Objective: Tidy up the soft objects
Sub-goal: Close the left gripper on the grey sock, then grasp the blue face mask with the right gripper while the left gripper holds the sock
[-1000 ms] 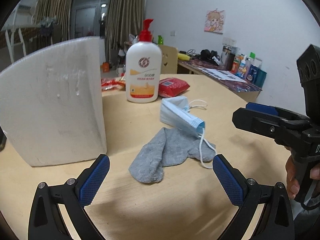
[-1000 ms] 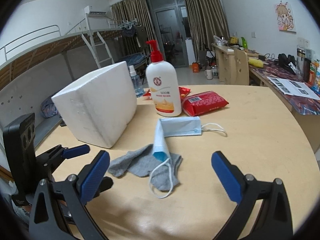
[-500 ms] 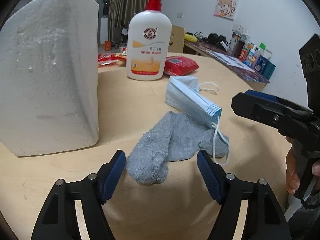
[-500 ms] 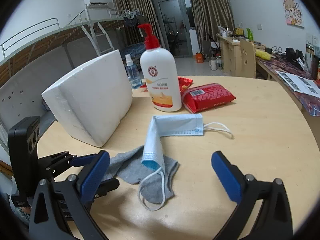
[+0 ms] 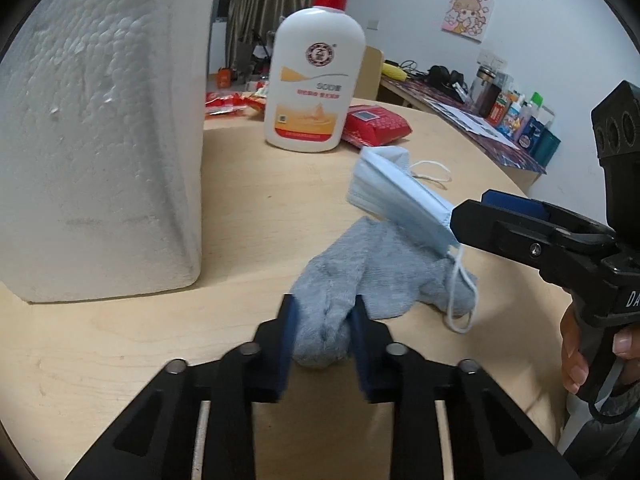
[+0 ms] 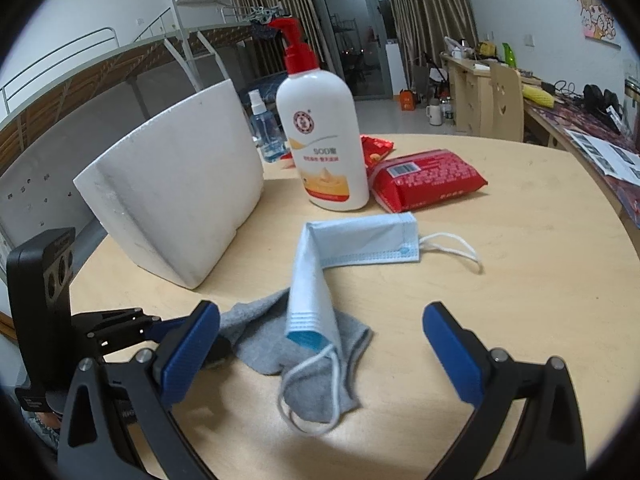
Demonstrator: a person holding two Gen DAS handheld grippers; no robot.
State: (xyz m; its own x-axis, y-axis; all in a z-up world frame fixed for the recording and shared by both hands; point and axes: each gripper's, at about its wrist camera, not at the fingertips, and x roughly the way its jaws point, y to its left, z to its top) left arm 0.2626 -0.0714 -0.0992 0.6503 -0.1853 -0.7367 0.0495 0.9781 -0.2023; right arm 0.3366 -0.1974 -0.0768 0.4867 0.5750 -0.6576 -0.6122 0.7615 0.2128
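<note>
A grey sock [image 5: 372,280] lies on the wooden table [image 5: 260,200], also in the right wrist view [image 6: 280,344]. A folded light-blue face mask [image 5: 400,200] lies across its far end, ear loop hanging over the sock [image 6: 316,280]. My left gripper [image 5: 323,322] is shut on the near end of the sock. Its fingers [image 6: 176,324] show at the left of the right wrist view. My right gripper [image 6: 320,344] is open and empty, its jaws wide on either side of the mask and sock; it shows from the side [image 5: 516,216] in the left wrist view.
A white foam block [image 5: 100,128] stands at the left. A lotion pump bottle [image 5: 316,80], a red wipes pack [image 6: 428,180], red snack wrappers [image 5: 228,102] and a small spray bottle [image 6: 264,128] stand behind. A desk with clutter [image 5: 500,120] is at the right.
My left gripper moved forward and down to the sock and closed its jaws on the near end. The right gripper stayed open, edging slightly closer to the mask.
</note>
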